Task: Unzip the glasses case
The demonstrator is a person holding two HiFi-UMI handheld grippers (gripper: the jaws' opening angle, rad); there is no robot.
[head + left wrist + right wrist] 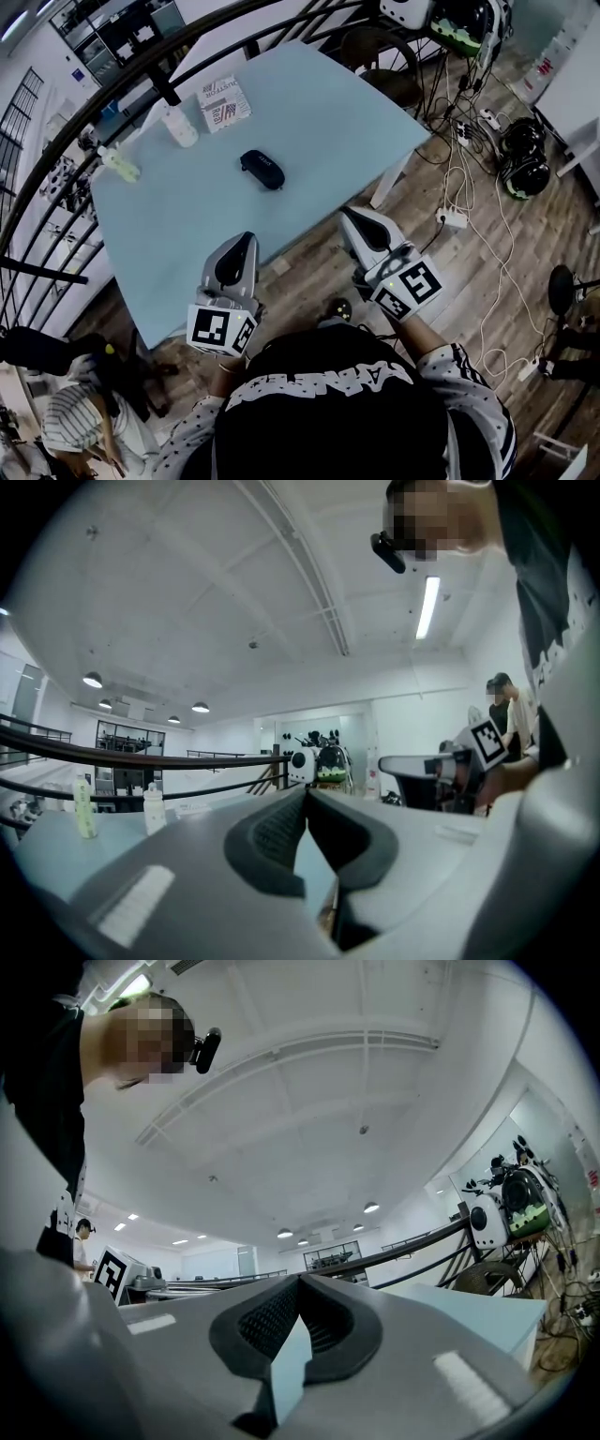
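Left gripper [246, 240] and right gripper [350, 215] hang clenched and empty, apart from the glasses case [262, 169], which looks zipped

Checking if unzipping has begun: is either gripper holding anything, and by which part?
Nothing is held. Left gripper and right gripper are both shut and empty; the glasses case lies untouched on the table.

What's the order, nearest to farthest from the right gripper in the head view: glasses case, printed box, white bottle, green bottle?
From the right gripper:
1. glasses case, mid-table
2. printed box, far edge
3. white bottle, left of the box
4. green bottle, leftmost
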